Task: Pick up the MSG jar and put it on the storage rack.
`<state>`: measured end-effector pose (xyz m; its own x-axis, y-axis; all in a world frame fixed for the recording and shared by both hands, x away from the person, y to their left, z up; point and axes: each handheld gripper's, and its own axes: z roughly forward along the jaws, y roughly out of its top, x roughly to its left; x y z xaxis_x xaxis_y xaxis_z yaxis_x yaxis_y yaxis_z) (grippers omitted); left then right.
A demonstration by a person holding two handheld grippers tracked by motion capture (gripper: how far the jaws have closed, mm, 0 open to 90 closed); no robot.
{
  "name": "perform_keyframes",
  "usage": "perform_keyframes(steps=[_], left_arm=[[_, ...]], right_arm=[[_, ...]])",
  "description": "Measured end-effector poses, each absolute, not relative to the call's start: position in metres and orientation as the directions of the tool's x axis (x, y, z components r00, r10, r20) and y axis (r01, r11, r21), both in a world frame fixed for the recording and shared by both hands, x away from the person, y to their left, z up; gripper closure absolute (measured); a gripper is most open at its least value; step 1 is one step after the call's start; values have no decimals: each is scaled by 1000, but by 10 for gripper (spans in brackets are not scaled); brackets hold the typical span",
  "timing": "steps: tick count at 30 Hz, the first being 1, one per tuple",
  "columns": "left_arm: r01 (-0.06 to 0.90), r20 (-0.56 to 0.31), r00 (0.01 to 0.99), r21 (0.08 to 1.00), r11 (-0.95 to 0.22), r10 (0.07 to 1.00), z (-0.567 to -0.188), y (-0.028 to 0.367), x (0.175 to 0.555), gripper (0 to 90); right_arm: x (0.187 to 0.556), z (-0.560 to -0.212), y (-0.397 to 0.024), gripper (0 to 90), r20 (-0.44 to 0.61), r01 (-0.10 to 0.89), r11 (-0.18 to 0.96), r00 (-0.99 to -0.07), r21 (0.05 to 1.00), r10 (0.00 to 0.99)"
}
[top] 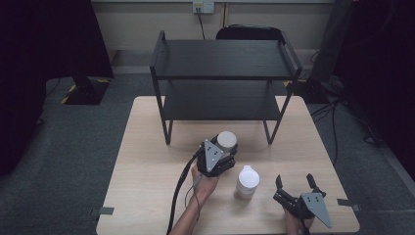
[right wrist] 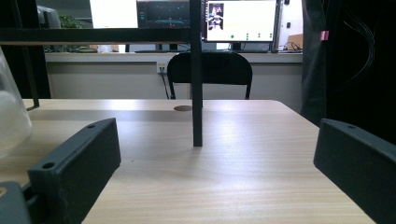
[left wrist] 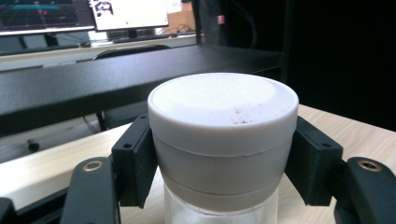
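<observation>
My left gripper is shut on a clear jar with a white lid, and holds it a little above the table in front of the black two-tier shelf. In the left gripper view both pads press on the sides of the white lid. A second white-lidded jar stands on the table between the two hands. My right gripper rests near the table's front right, jaws wide open with nothing between them; its view shows bare wood and a shelf leg.
The light wooden table has free room at its left. The shelf stands at the back half of the table. A black chair and monitors sit beyond the far edge. The second jar's edge shows left of the right gripper.
</observation>
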<state>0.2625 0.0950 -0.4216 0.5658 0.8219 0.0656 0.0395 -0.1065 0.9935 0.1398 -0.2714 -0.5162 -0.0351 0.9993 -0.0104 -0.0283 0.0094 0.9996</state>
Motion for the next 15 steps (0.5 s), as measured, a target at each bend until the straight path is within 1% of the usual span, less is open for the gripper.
perform_keyframes(steps=[4,7,15], left_arm=[[54,37,591,995,-85,806,-412,101,263,343],[22,62,614,995,-96,787,-400,105,260,342],[2,68,650,996,-91,757,-382,112,258,343]], right_arm=[[140,-516,-271,0,-11,-29,10,-33,1000,999],[140,-516,-271,0,-11,-29,10,-33,1000,999],[140,-516,-271,0,-12,-29,11,-33,1000,999]])
